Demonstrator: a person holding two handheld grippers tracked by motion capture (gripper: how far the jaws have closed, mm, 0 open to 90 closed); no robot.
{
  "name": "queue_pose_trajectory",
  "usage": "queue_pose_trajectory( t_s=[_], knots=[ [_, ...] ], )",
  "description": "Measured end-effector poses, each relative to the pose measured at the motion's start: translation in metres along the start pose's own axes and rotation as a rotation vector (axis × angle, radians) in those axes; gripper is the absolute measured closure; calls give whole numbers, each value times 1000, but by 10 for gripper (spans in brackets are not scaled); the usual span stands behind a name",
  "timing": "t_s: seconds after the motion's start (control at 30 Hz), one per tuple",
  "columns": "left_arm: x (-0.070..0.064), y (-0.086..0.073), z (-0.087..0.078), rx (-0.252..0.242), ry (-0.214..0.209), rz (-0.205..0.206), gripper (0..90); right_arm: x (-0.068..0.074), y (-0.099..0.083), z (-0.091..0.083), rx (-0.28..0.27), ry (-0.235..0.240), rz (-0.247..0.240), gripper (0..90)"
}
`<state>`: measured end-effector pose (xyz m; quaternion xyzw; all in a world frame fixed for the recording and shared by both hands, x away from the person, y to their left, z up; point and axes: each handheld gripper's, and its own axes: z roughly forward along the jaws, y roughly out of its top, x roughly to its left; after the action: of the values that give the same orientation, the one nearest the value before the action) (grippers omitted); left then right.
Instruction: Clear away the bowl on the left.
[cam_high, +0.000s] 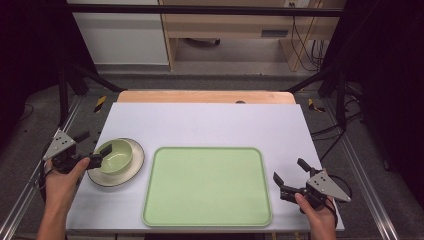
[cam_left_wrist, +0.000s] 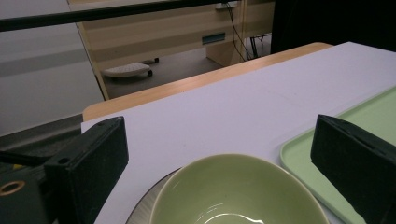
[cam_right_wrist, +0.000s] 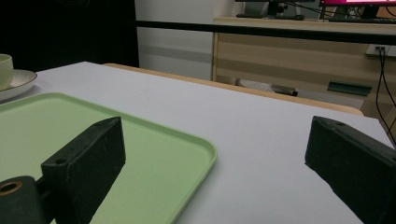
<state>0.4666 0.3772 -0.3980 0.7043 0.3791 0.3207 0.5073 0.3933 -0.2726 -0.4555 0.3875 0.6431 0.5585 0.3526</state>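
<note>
Fingers spread wide on our left gripper (cam_high: 98, 156), straddling the near-left rim of the green bowl (cam_high: 116, 156), gripping nothing yet. That bowl sits on a pale plate (cam_high: 134, 167) by the tabletop's (cam_high: 210, 125) left edge, just left of the green tray (cam_high: 207, 187). Our right gripper (cam_high: 289, 179) hovers near the front right corner, fingers apart too, just beside the tray's right rim.

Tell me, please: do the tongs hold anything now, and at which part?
Nothing is held. The left tongs are open around the green bowl on its plate, not closed on it. The right tongs are open beside the tray.
</note>
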Motion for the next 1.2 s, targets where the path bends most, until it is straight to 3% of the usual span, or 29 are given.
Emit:
queue_pose_trajectory(
  t_s=[0.23, 0.37, 0.57, 0.9, 1.1, 1.2],
  knots=[
    [1, -2, 1, 13, 12, -6, 43, 0, 0, 0, 0, 1, -5, 52],
    [3, -4, 1, 30, 35, 6, 58, 0, 0, 0, 5, -2, -10, 53],
    [7, -6, 0, 45, 70, -8, 64, 3, 0, 2, 8, 6, -13, 54],
    [7, -4, 1, 69, 98, -9, 86, 3, 1, 1, 13, -1, -15, 59],
    [10, 6, 15, 89, 100, -11, 95, 3, 1, 1, 8, 1, -7, 59],
    [13, 3, 22, 102, 109, -24, 97, 4, 1, 1, 13, 7, -12, 59]
  ],
)
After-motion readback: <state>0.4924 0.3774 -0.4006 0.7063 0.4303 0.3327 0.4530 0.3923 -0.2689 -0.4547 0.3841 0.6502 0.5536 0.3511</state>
